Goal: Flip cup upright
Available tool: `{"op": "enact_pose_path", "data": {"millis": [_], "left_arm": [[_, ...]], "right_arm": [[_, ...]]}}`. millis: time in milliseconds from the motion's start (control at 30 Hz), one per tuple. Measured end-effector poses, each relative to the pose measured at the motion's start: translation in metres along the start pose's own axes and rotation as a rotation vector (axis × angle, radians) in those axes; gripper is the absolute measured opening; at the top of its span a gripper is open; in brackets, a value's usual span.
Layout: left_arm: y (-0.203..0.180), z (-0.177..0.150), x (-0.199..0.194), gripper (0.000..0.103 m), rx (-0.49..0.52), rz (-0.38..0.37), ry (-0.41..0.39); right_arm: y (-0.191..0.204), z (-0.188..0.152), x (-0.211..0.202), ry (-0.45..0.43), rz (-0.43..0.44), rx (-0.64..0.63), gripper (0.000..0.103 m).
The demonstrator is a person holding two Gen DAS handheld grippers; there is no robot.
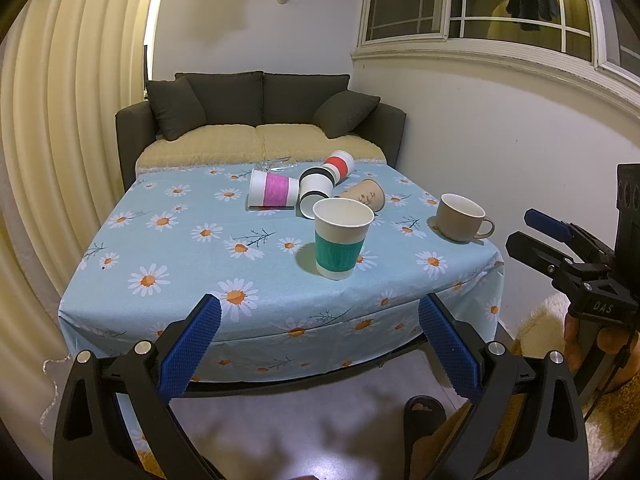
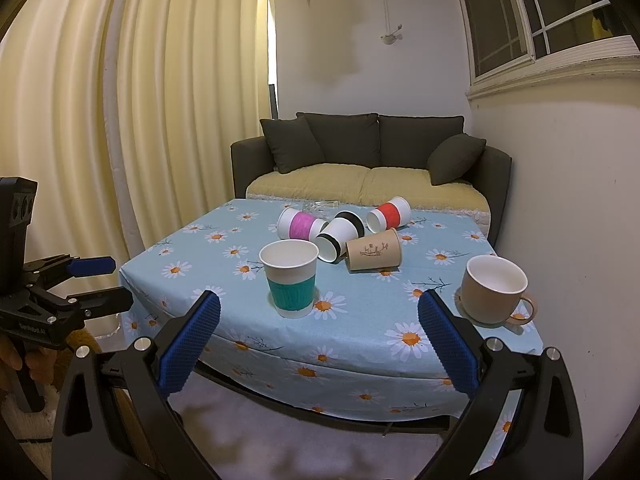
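Note:
A teal-banded paper cup [image 1: 341,240] [image 2: 291,278] stands upright near the table's front. Behind it several cups lie on their sides: a pink-banded one [image 1: 273,188] [image 2: 301,225], a black-banded one [image 1: 317,191] [image 2: 340,236], a red-banded one [image 1: 340,165] [image 2: 389,214] and a brown printed one [image 1: 362,196] [image 2: 374,255]. A beige mug [image 1: 460,216] [image 2: 496,295] stands upright at the right. My left gripper [image 1: 320,312] is open and empty, short of the table's front edge. My right gripper [image 2: 319,308] is open and empty, also short of the table.
The table carries a blue daisy-print cloth [image 1: 180,240] [image 2: 360,320]. A dark sofa [image 1: 260,120] [image 2: 372,152] stands behind it, curtains at the left, a wall at the right. A foot in a sandal [image 1: 424,412] is on the floor below.

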State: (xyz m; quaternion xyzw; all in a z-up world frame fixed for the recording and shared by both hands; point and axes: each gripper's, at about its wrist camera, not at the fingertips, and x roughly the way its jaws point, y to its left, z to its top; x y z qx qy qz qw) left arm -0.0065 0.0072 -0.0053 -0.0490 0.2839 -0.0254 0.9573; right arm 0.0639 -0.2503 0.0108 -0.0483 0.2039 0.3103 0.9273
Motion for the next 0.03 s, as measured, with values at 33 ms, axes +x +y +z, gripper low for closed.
{"op": "enact_pose_path", "data": {"millis": [33], "left_arm": [[-0.0001,-0.0001,0.0001,0.096,0.001,0.002,0.001]], "right_arm": [[0.0000,0.0000,0.0000,0.000,0.000,0.000,0.098]]}}
